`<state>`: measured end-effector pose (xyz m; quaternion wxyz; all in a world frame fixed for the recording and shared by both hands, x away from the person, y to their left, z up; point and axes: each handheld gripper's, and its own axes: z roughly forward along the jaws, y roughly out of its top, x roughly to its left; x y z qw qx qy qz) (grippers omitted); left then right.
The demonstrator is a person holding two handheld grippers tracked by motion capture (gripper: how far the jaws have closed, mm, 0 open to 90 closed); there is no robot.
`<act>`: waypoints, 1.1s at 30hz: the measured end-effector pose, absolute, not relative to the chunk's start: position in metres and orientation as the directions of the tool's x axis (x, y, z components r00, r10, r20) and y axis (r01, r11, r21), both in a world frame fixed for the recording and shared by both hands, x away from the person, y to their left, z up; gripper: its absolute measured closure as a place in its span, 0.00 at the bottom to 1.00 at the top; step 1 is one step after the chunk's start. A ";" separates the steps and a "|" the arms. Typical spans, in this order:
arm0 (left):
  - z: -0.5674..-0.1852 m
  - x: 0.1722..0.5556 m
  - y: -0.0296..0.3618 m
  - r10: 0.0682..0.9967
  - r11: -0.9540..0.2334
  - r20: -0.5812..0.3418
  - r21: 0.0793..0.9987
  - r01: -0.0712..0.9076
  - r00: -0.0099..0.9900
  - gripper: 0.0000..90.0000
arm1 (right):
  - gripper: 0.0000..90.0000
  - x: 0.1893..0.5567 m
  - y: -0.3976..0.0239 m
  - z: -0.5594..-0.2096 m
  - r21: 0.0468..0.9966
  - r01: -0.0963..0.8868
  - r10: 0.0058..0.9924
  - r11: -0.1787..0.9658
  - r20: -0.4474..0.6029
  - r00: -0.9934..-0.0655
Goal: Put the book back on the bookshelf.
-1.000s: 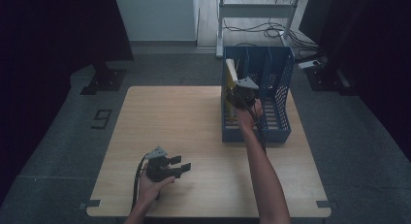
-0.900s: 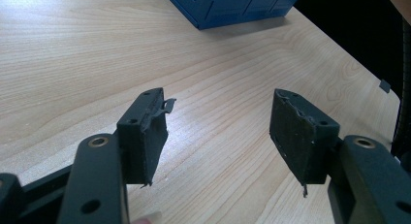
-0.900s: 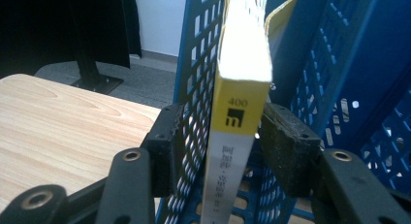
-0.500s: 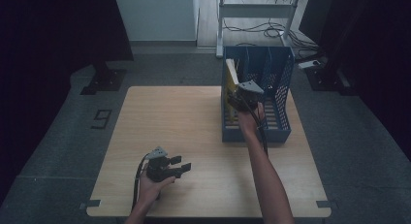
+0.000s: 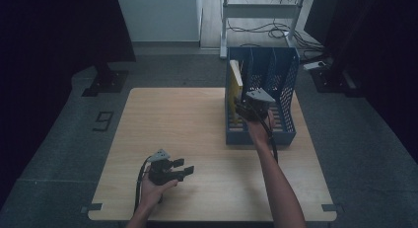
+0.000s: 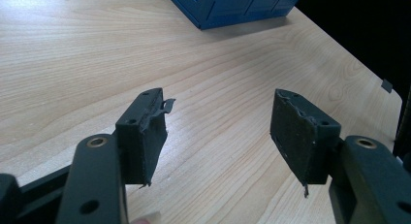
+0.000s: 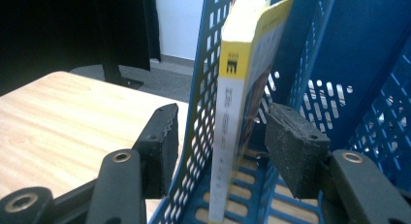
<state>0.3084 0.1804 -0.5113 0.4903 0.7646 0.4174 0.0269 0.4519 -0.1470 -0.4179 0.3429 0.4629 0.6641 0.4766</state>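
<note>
A yellow book (image 5: 235,82) stands upright in the leftmost slot of the blue mesh file rack (image 5: 286,134). My right gripper (image 5: 242,112) reaches into the rack's near end. In the right gripper view its jaws have just been opening. One pad is outside the rack wall (image 7: 198,88) and the other is inside the slot. The book (image 7: 237,88) is between them with a small gap on each side, so my right gripper (image 7: 220,132) is open. My left gripper (image 5: 185,167) rests near the table's front edge. That left gripper (image 6: 218,132) is open and holds nothing.
The rack (image 6: 232,6) sits at the table's far right part. Bare wooden tabletop (image 5: 182,119) spreads to its left. Beyond the table, a metal stand (image 5: 261,11) and cables lie on the grey floor. The table's right edge (image 6: 387,86) is close to the left gripper.
My right gripper has drawn back slightly toward the rack's near end and its jaws have spread wider around the book. The left gripper has not moved.
</note>
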 end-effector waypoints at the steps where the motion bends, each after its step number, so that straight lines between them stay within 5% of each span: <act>1: -0.511 0.309 0.181 0.667 -0.167 -0.368 0.773 0.612 0.648 0.42 | 0.50 0.450 -0.148 -0.419 0.949 0.291 0.939 0.120 -0.014 -0.342; 33: -0.514 0.313 0.191 0.683 -0.154 -0.380 0.760 0.631 0.624 0.41 | 0.48 0.343 -0.179 -0.478 0.937 0.325 0.882 0.126 0.044 -0.470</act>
